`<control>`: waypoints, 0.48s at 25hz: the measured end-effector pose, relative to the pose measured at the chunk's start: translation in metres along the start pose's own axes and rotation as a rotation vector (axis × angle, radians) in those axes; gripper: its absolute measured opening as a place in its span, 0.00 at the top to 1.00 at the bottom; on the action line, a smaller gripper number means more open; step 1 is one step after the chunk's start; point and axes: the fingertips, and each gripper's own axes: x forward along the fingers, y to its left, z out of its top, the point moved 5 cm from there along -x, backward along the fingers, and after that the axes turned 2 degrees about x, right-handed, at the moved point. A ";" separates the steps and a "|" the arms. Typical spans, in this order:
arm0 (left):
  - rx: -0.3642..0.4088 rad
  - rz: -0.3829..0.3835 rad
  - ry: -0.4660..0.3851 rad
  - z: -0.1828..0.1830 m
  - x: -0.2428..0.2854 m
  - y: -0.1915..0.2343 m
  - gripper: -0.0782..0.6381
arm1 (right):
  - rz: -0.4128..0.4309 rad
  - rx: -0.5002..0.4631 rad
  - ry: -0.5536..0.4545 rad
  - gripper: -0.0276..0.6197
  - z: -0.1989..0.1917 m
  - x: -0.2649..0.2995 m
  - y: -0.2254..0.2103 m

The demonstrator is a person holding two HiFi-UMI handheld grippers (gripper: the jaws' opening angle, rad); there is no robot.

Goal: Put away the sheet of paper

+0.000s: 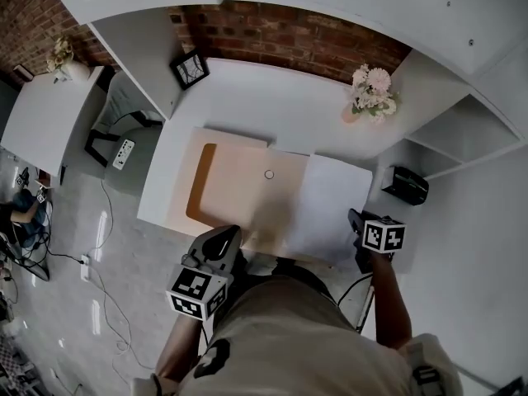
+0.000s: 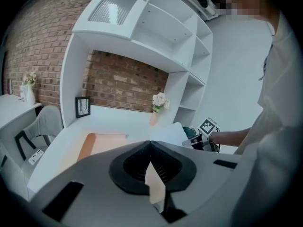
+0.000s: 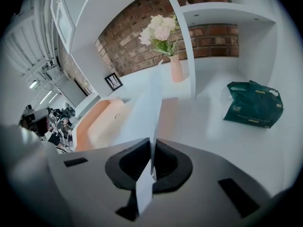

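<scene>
1. Head view: the sheet of paper [image 1: 334, 205] lies white and flat on the right part of the desk [image 1: 280, 106]. It overlaps an open peach folder [image 1: 239, 180]. Its near edge runs between the left gripper [image 1: 224, 236] and the right gripper [image 1: 356, 219], both held low at the desk's front with the forearms angled inward.
2. Left gripper view: the left gripper [image 2: 151, 144] has its jaws clenched on a pale sliver of the sheet of paper [image 2: 154, 186], which sticks back through them.
3. Right gripper view: the right gripper [image 3: 152, 148] has its jaws grasping the sheet of paper [image 3: 142, 112], seen edge-on, bowing upward. A green bag [image 3: 253, 105] sits to the right.
</scene>
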 end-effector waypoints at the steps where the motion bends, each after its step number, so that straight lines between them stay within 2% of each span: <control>1: -0.013 0.004 0.002 -0.002 -0.003 0.008 0.87 | -0.011 -0.002 0.000 0.91 0.001 -0.001 0.003; 5: -0.042 0.000 -0.015 -0.008 -0.010 0.026 0.87 | -0.040 -0.005 0.005 0.91 0.004 -0.001 0.017; 12: -0.070 -0.023 -0.019 -0.015 -0.015 0.031 0.87 | -0.079 -0.029 0.005 0.91 0.008 0.001 0.032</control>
